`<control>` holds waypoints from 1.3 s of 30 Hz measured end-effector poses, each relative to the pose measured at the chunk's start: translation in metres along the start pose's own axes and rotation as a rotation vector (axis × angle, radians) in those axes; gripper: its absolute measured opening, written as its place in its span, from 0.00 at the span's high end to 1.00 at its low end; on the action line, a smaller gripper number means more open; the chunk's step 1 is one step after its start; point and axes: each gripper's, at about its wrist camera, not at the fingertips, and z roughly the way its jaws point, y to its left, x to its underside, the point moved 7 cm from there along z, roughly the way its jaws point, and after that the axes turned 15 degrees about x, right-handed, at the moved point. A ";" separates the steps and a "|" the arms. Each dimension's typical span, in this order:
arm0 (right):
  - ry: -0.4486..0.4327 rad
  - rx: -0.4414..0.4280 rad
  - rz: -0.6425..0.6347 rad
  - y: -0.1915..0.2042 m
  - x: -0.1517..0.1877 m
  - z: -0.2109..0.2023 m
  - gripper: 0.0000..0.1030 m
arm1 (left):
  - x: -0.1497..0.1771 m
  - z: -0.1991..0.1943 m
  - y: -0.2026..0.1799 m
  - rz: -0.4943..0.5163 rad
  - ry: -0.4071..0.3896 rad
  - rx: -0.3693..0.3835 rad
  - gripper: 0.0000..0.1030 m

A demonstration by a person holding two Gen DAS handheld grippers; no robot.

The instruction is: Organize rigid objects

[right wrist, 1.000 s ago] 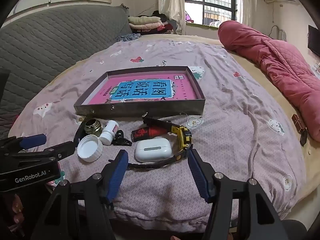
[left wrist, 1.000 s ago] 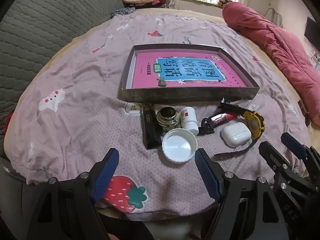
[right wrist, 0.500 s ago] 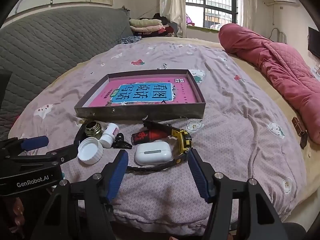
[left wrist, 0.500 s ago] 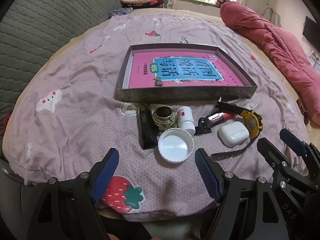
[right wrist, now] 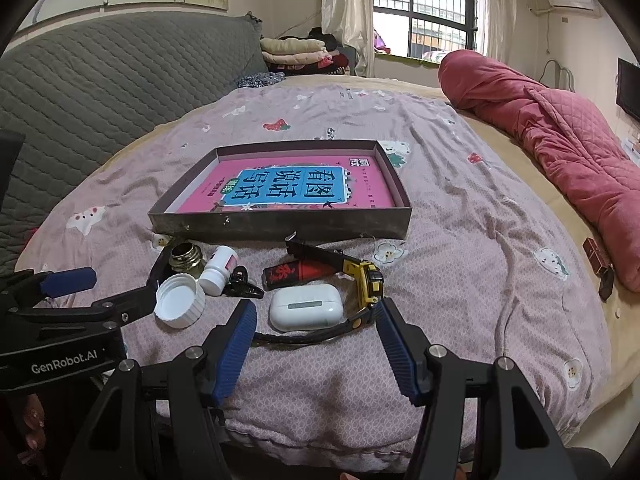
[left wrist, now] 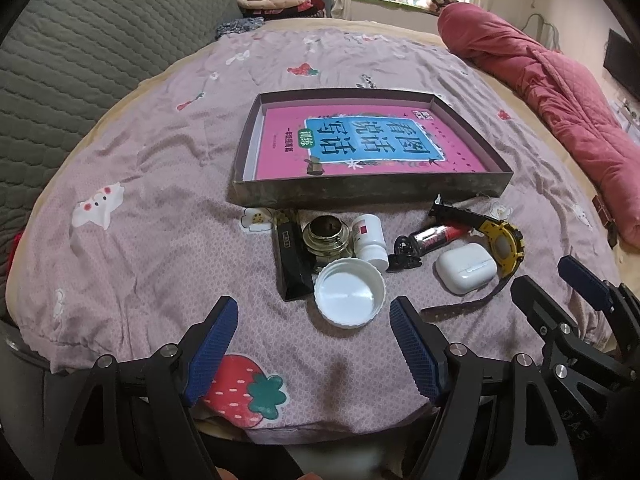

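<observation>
small hard items in a loose row on the bed (left wrist: 132, 184), just in front of a shallow box (left wrist: 360, 196) that holds a pink book (left wrist: 360, 148). left gripper (left wrist: 314, 338) wide open and empty, hovering short of the white lid (left wrist: 350, 294); right gripper (right wrist: 312, 338) likewise wide open and empty, its fingers either side of the white earbud case (right wrist: 306, 307). also in the row: a black bar (left wrist: 291, 258), a brass-rimmed jar (left wrist: 327, 237), a small white bottle (left wrist: 370, 239), a black clip (right wrist: 242, 282), a red tube (right wrist: 300, 273) and a yellow watch (right wrist: 366, 284) whose strap loops round the front of the case.

handling, as judged: the case looks light, smooth and rounded, so likely to slip; best pinched across its long flat sides at mid-height. the lid looks thin and light; take it across the ribbed rim. the jar may be glass and breakable. the quilt gives under pressure, so a low pinch may catch cloth, and the strap may drag along with the case.
</observation>
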 end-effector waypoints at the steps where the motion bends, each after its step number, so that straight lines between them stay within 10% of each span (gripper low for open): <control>1: -0.002 0.001 -0.001 0.000 0.000 0.000 0.41 | 0.000 0.000 0.000 0.000 0.001 0.001 0.23; 39: -0.002 -0.001 -0.011 0.003 0.002 0.001 0.41 | -0.006 -0.002 0.005 -0.018 -0.032 0.022 0.23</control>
